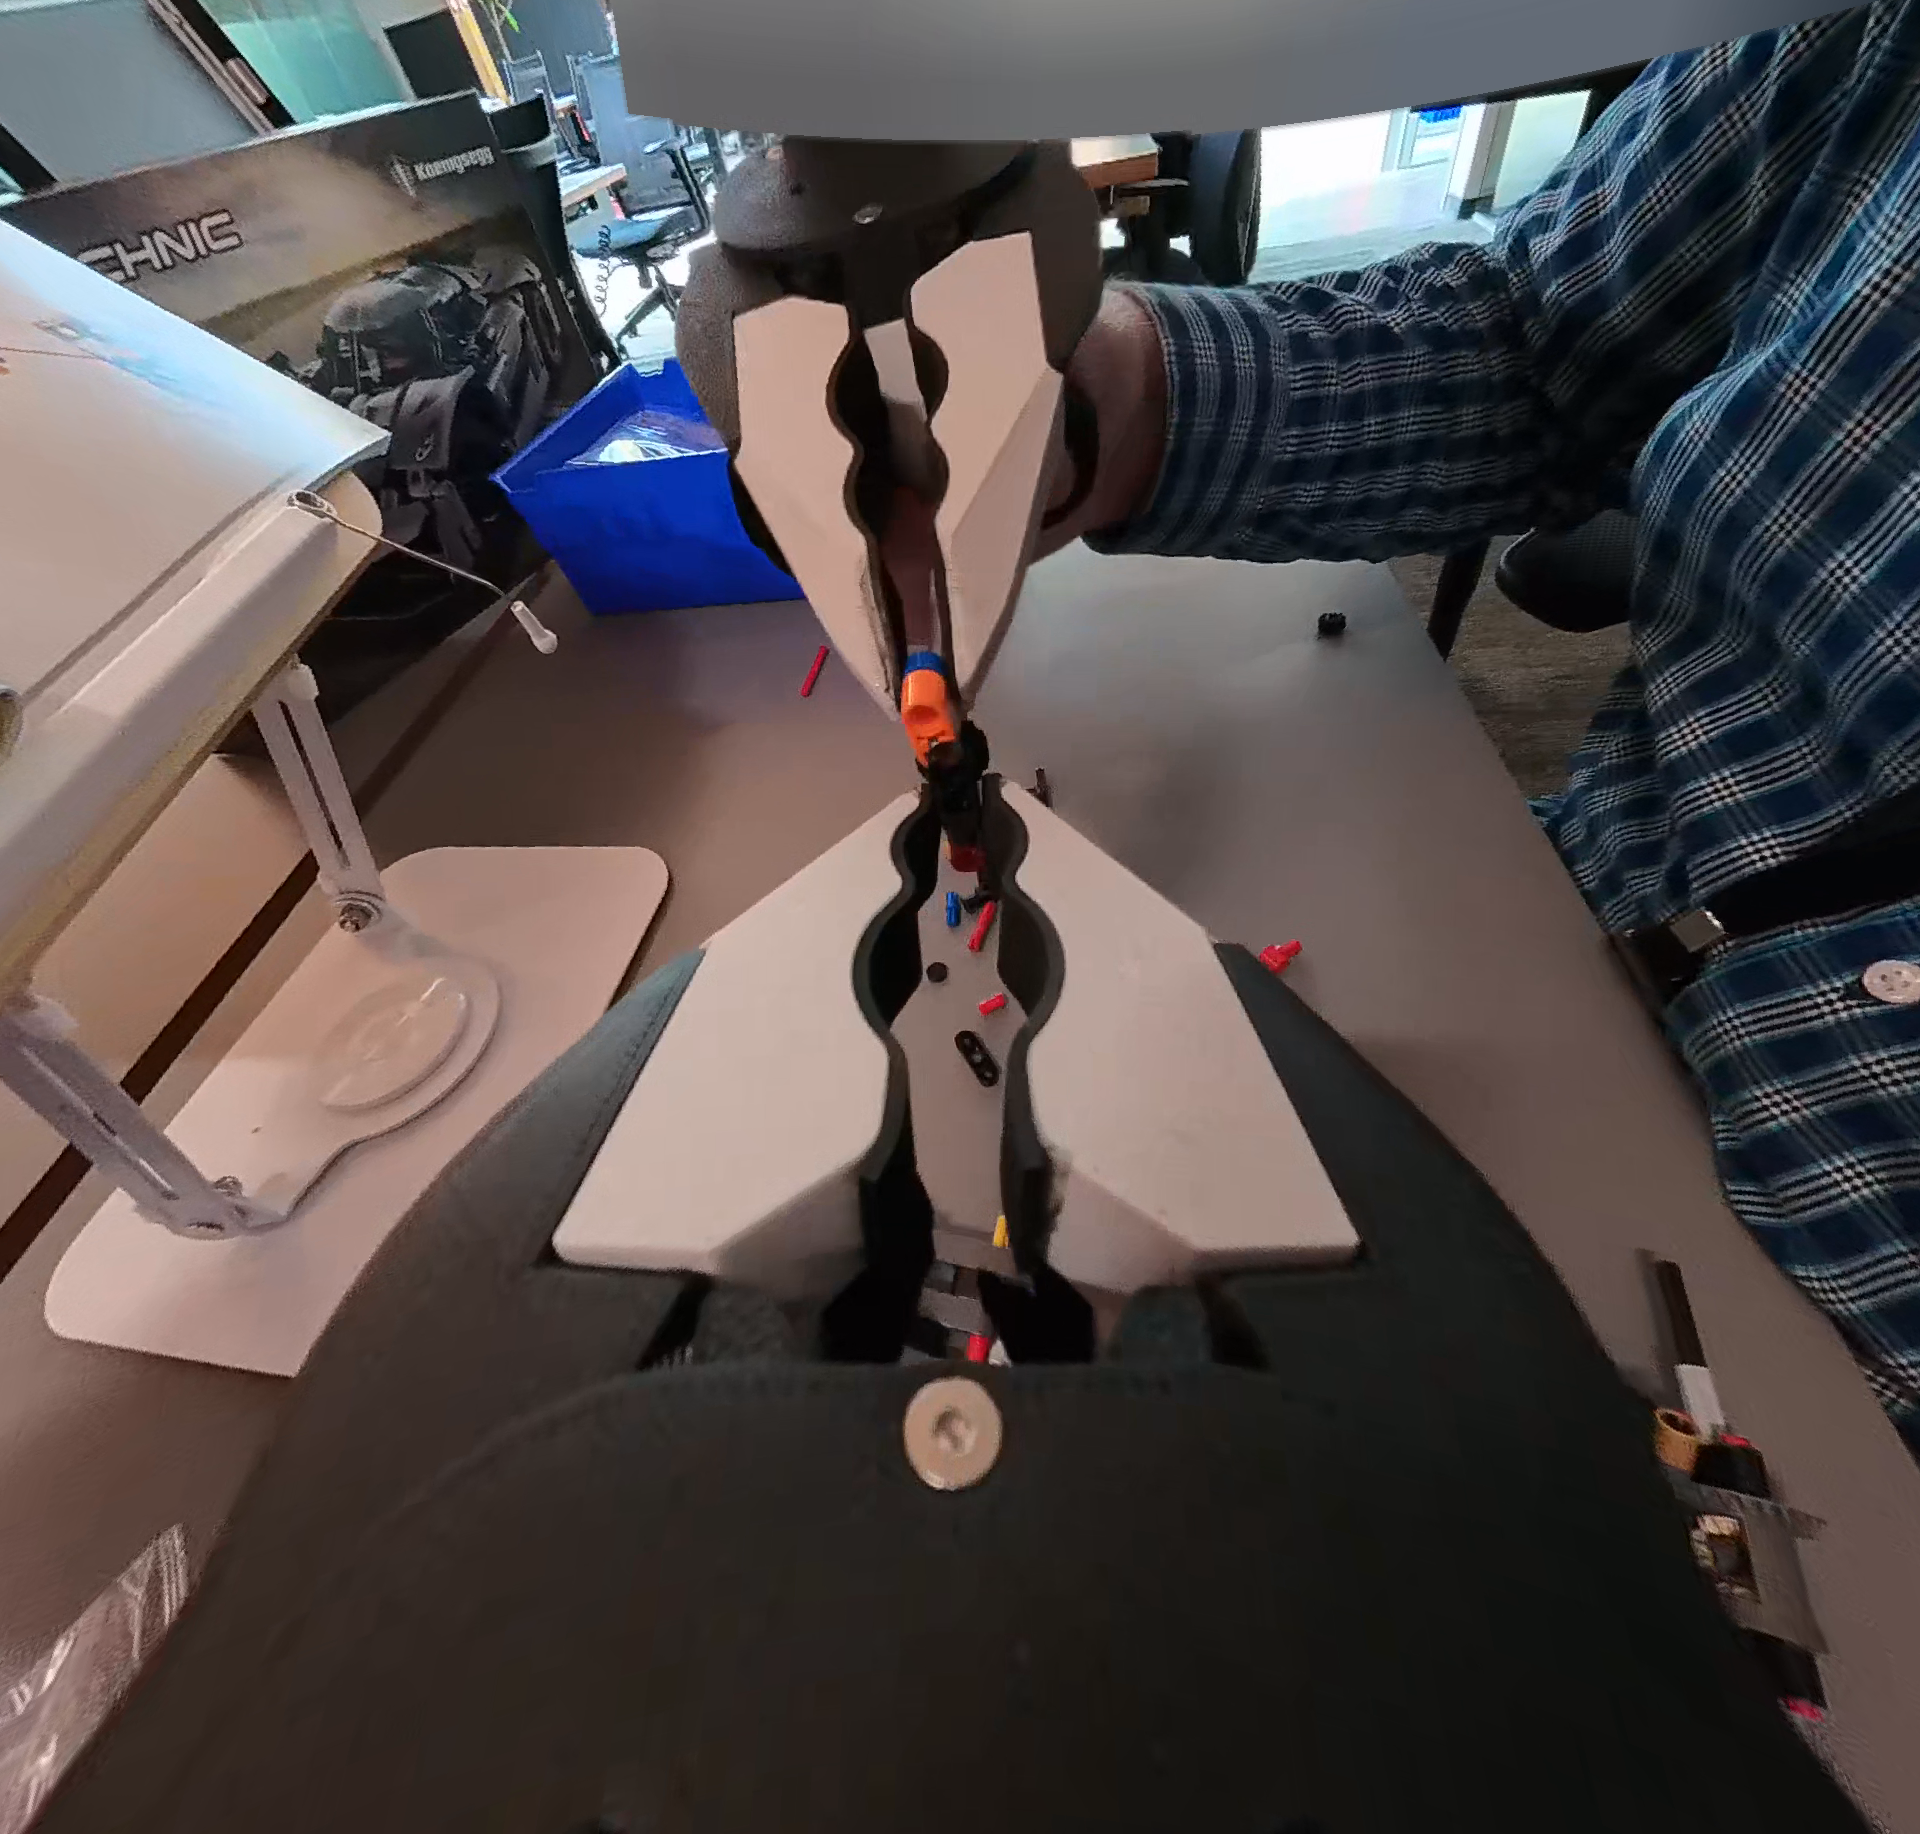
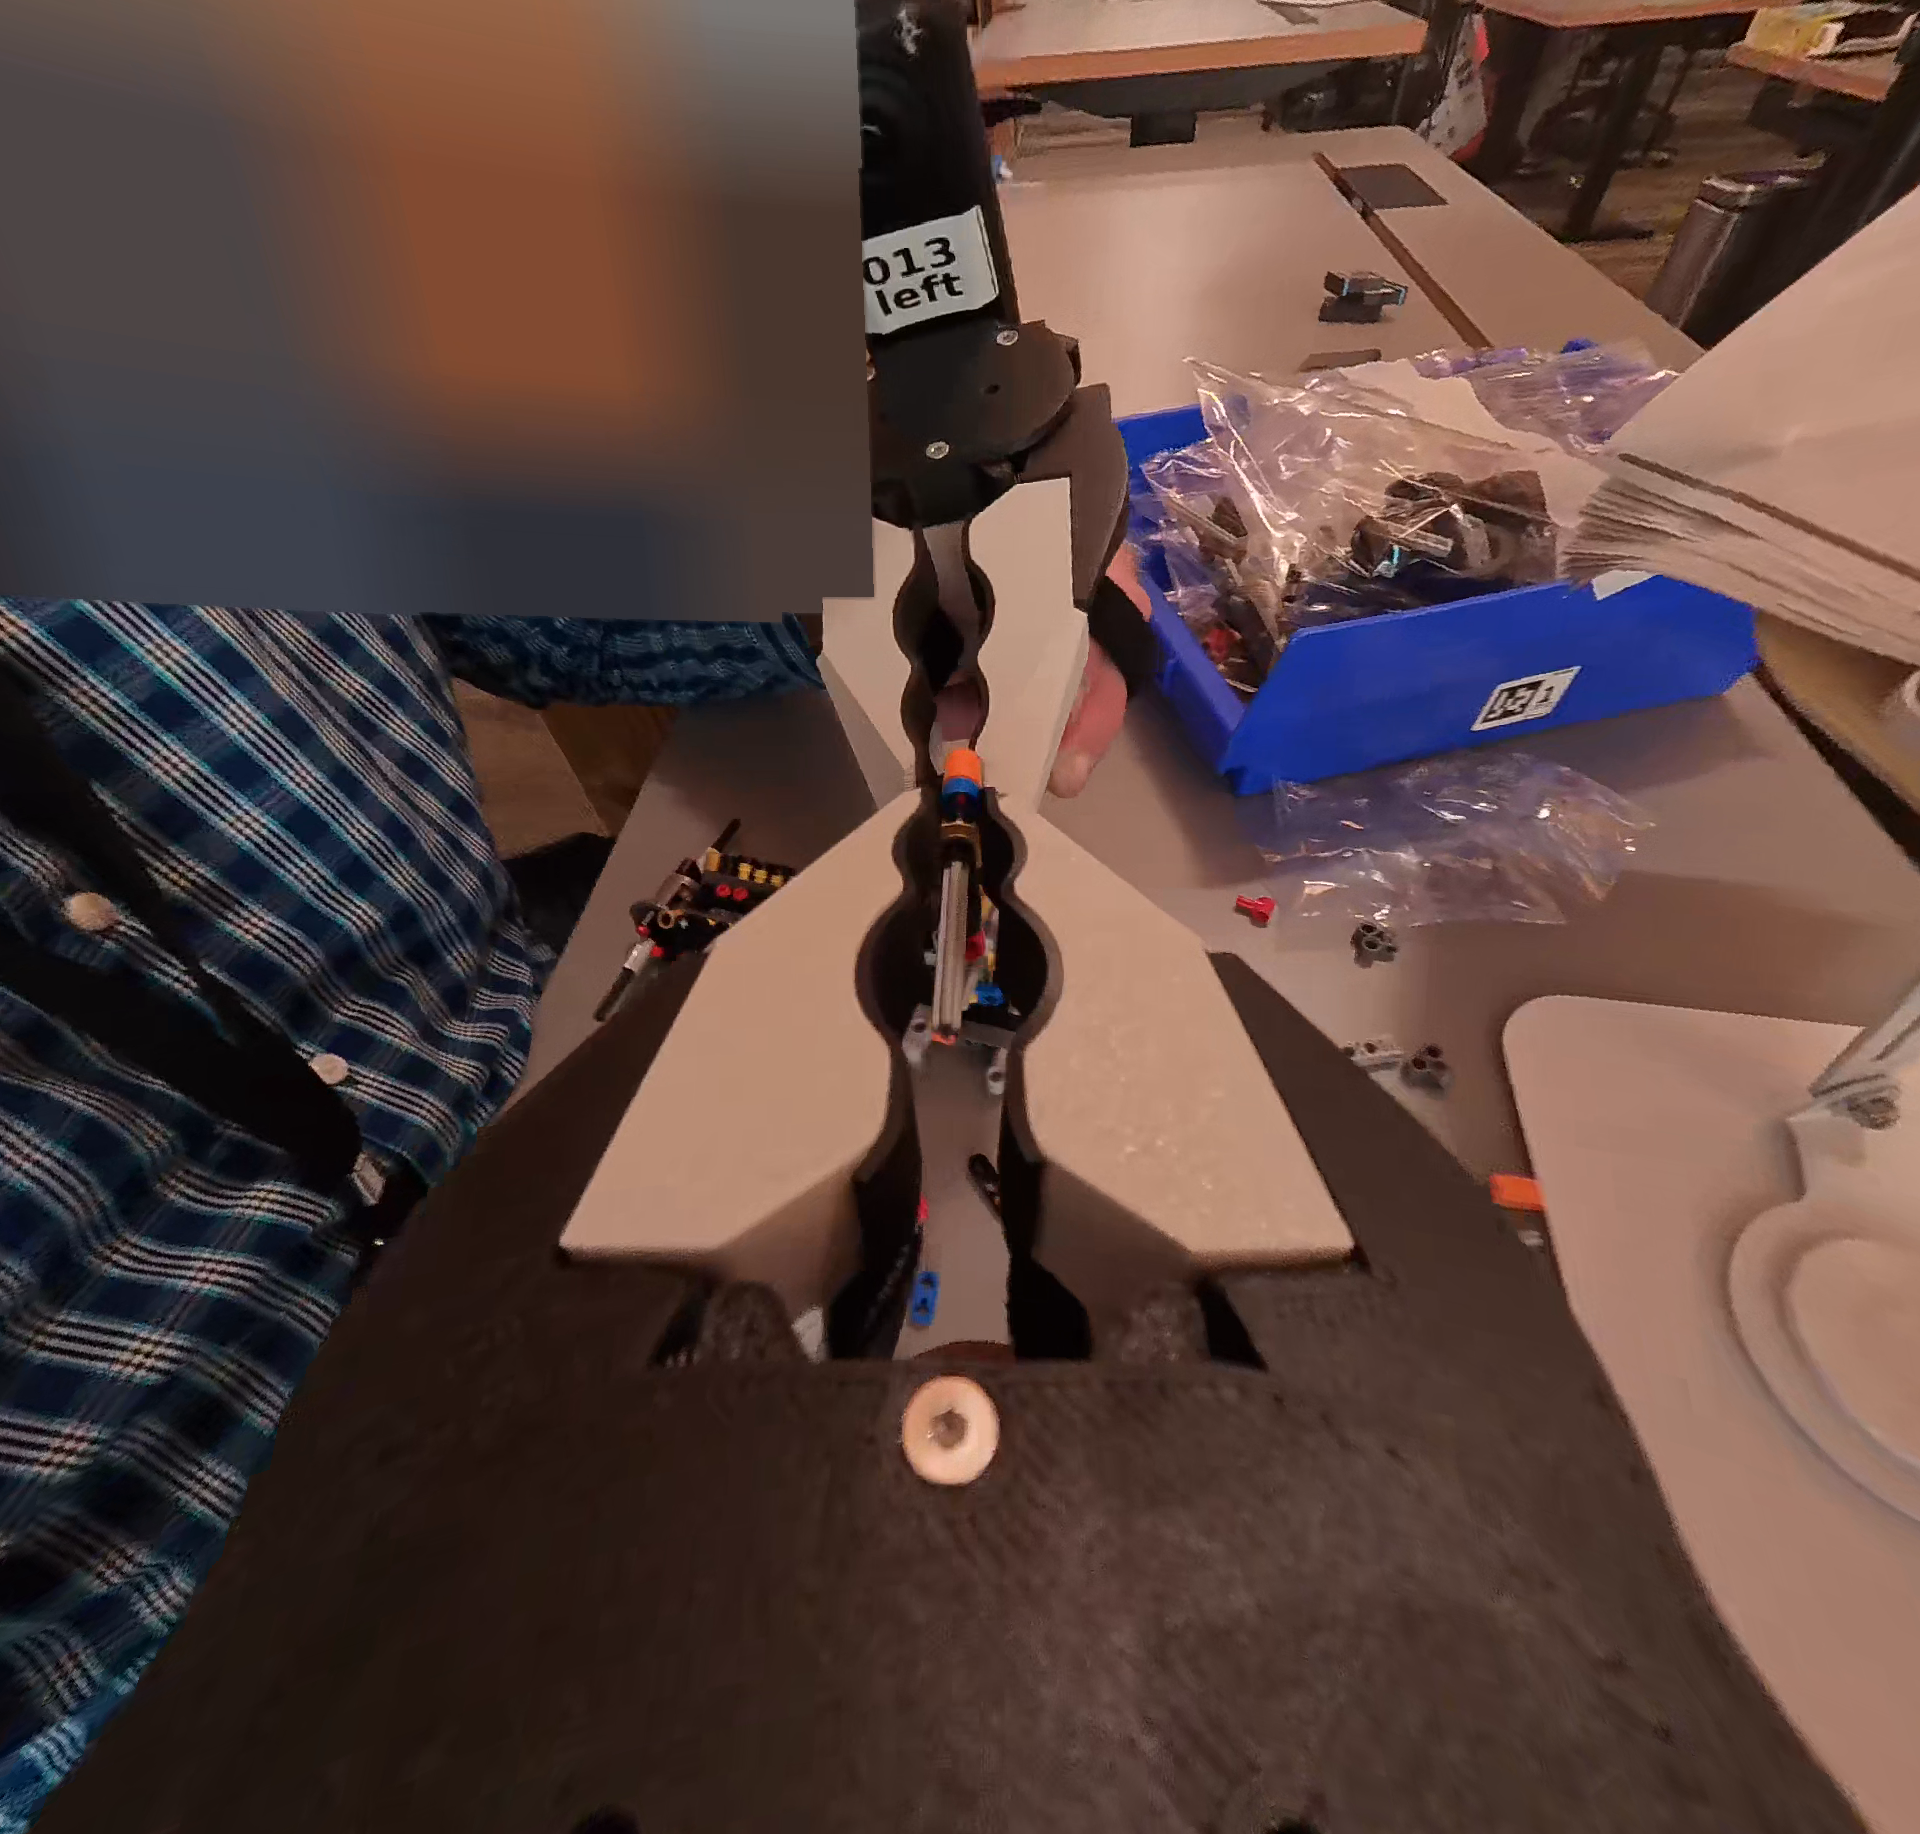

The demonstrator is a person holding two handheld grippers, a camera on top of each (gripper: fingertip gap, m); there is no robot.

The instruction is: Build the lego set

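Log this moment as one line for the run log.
left gripper: shut on black piece | right gripper: shut on orange piece | pieces meeting above table

- A bin (image 2: pixel 1455 662) of bagged parts (image 2: pixel 1382 506) is set on the bench (image 2: pixel 1226 257).
- Loose pins (image 1: pixel 982 927) are scattered mid-bench.
- A stand base (image 1: pixel 416 1057) is placed beside them.

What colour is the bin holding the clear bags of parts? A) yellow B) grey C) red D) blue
D: the blue bin sits on the table past the left gripper, with crumpled clear bags piled inside it.
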